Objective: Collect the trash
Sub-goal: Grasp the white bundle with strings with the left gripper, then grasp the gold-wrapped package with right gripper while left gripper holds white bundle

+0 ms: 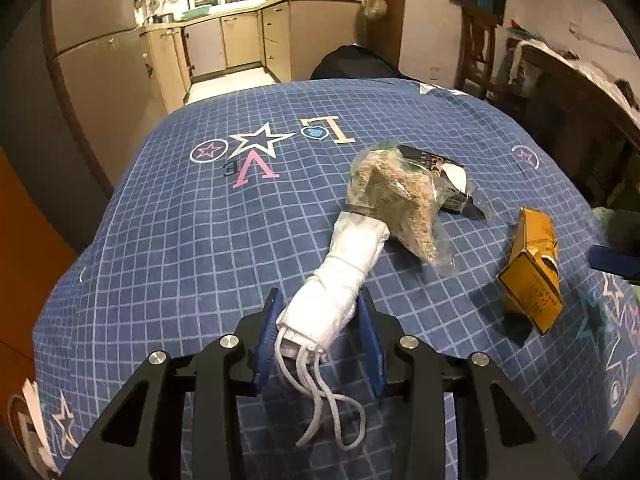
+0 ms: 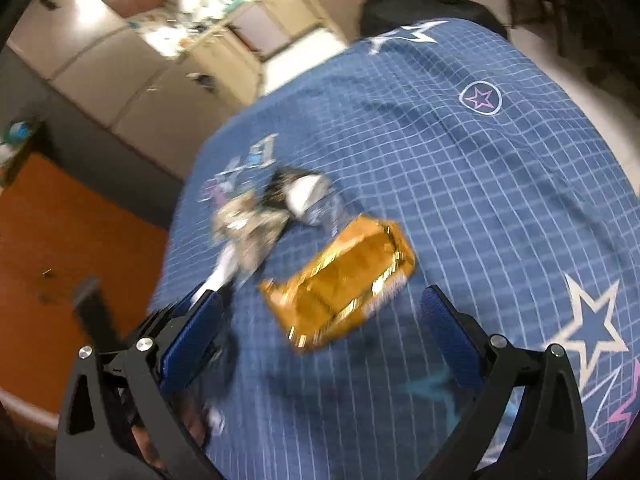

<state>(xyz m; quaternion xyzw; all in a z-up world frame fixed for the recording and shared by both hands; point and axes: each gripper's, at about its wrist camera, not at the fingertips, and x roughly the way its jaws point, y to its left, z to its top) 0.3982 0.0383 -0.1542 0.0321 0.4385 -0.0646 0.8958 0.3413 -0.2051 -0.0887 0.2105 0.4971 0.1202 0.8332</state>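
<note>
The left gripper (image 1: 320, 312) pinched the soft, light rolled mask (image 1: 340, 280) at its near end, while the right gripper (image 2: 324, 316) hung open over the crushable yellow carton (image 2: 340, 276).

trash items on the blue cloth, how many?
4: rolled white mask between the left gripper fingers; clear crumb bag; black wrapper behind it; yellow carton rightmost. More may be hidden.
</note>
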